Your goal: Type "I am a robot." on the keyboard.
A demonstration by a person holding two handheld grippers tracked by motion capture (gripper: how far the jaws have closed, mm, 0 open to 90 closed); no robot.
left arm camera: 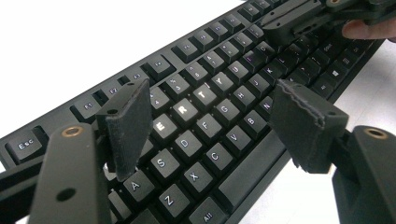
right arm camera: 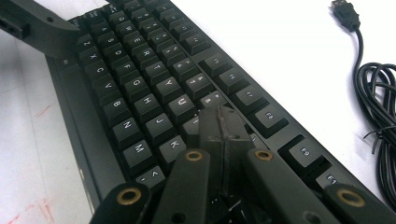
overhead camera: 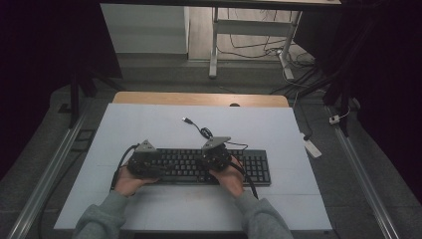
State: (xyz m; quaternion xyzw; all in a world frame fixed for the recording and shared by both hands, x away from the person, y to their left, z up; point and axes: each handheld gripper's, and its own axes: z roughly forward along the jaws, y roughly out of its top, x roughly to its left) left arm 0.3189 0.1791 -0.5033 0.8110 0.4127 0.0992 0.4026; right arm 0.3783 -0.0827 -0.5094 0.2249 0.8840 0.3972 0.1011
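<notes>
Sleeves, grey knit, enter from the near edge of the high view; each hand grips one tool over the keyboard (overhead camera: 209,167).

Left tool (left arm camera: 219,116): two matte black jaws with rough, foam-like pads (left arm camera: 128,123), edges ragged; brass-coloured rivets on the arms. Jaws spread wide apart, holding nothing, hovering above the letter keys at the keyboard's left end. Left hand (overhead camera: 130,183) is at the near edge of the keyboard.

Right tool (right arm camera: 224,128): same make, jaws pressed together with nothing between them, tips down at the keys beside K and J; whether they touch a key cannot be told. Right hand (overhead camera: 230,180) is tilted forward, wrist low.

Keyboard: black plastic, full-size, rectangular, square caps with white legends; E, R and T glare in the left gripper view. Lies across the middle of the table (overhead camera: 149,124), white, smooth, faint red marks near the front.

Cable (right arm camera: 380,107): black, loosely coiled behind the keyboard, USB plug (right arm camera: 344,14) lying free. Far surroundings dark, hard to make out.
</notes>
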